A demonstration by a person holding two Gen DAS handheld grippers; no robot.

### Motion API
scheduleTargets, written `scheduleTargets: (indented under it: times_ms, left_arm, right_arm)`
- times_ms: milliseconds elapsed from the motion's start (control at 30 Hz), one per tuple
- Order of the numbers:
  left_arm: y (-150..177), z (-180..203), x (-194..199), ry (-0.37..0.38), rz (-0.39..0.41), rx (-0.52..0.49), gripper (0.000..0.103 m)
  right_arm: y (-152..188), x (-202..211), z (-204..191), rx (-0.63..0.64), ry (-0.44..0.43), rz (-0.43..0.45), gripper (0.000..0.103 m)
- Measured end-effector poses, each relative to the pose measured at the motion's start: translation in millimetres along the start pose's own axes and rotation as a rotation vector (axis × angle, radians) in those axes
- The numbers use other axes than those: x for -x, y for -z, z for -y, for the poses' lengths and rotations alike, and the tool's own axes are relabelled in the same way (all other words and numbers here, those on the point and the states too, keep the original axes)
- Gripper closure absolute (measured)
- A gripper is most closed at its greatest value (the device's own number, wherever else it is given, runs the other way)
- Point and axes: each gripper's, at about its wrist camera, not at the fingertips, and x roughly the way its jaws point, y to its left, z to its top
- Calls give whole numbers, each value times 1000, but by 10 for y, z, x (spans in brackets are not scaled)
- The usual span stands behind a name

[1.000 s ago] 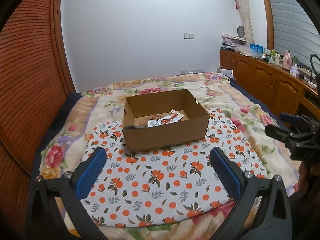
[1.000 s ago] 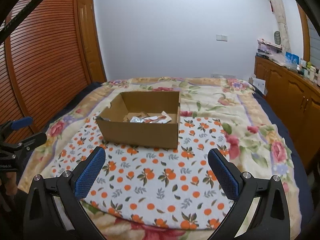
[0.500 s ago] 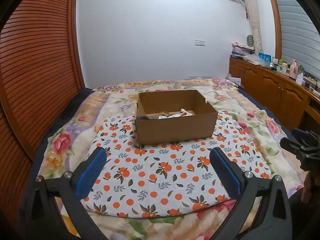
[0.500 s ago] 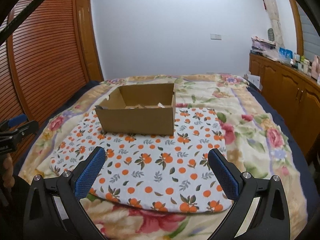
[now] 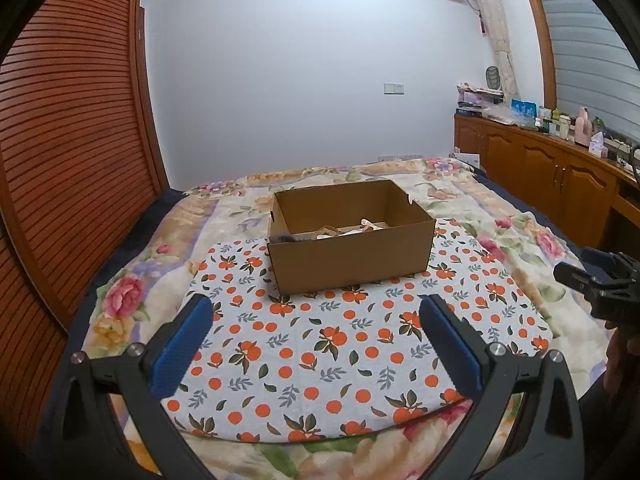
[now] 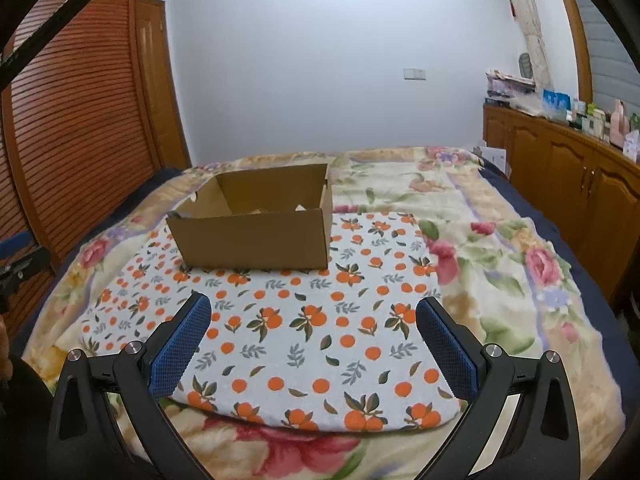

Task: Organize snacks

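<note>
We are holding the left gripper [image 5: 316,320] wide open and empty, the right gripper [image 6: 314,320] likewise, both hovering over the orange-print cloth [image 5: 340,344], snacks [image 5: 344,230] lying in the cardboard box [image 5: 352,256] on the bed [image 6: 500,248].

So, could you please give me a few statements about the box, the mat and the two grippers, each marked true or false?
1. The box stands on the orange-print mat. True.
2. The box is empty. False: a few snacks lie inside it.
3. The left gripper is shut on a snack. False: it is open and holds nothing.
4. The right gripper is open, short of the box. True.
5. Loose snacks lie on the mat in front of the box. False: no snacks show on the mat there.
6. The mat lies on a floral blanket. True.
</note>
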Motion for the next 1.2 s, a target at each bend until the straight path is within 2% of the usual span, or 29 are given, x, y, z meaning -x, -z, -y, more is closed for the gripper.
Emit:
scheduleTargets:
  times_ms: [1200]
  left_arm:
    - [10, -50, -6, -5, -7, 25, 0]
  right_arm:
    - [-7, 33, -7, 7, 1, 8, 0]
